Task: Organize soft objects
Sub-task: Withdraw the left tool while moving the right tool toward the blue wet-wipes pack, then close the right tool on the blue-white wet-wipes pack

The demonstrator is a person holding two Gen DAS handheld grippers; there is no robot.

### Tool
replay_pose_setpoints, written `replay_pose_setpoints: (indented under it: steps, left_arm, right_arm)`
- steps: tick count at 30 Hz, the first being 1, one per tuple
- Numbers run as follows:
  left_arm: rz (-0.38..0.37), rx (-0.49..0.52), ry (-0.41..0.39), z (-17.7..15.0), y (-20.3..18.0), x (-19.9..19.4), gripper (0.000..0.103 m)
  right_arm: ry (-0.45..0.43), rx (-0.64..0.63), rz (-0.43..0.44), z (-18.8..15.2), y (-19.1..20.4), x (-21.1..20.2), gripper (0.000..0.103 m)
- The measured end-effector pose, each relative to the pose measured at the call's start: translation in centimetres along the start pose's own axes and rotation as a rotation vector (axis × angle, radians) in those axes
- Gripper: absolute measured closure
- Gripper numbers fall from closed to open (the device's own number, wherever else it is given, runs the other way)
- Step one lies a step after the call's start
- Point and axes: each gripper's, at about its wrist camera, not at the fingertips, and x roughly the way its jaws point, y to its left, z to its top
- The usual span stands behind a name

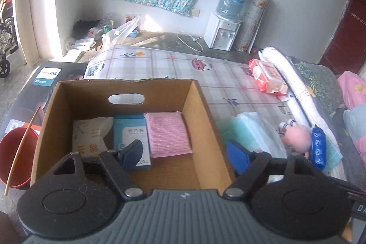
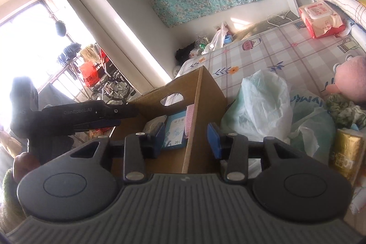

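A cardboard box (image 1: 205, 113) stands on the bed and holds a pink sponge cloth (image 1: 167, 134), a light blue pack (image 1: 132, 136) and a white packet (image 1: 89, 136). My left gripper (image 1: 183, 152) is open and empty, straddling the box's right wall. My right gripper (image 2: 186, 137) is open and empty, also straddling that wall (image 2: 194, 111). A pink plush toy (image 1: 297, 136) and a blue wipes pack (image 1: 319, 150) lie right of the box. The plush also shows in the right wrist view (image 2: 350, 79), next to a pale plastic bag (image 2: 263, 102).
A red wet-wipes pack (image 1: 267, 77) and a rolled white blanket (image 1: 290, 81) lie on the checked sheet (image 1: 160, 63). A red bucket (image 1: 16, 157) stands left of the box. A yellow tissue pack (image 2: 347, 152) is at the right. A water dispenser (image 1: 224, 31) stands by the wall.
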Motion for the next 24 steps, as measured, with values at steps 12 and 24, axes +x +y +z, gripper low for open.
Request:
replay_pose_setpoints:
  steps: [12, 24]
  left_arm:
    - [-0.196, 0.129, 0.05, -1.3, -14.6, 3.7, 0.019]
    - [-0.191, 0.094, 0.106, -3.4, -22.0, 8.0, 0.019]
  right_arm:
    - [-0.156, 0.015, -0.306, -1.7, -8.1, -6.7, 0.062]
    - [-0.199, 0.04, -0.584, -1.3, -19.0, -7.1, 0.057]
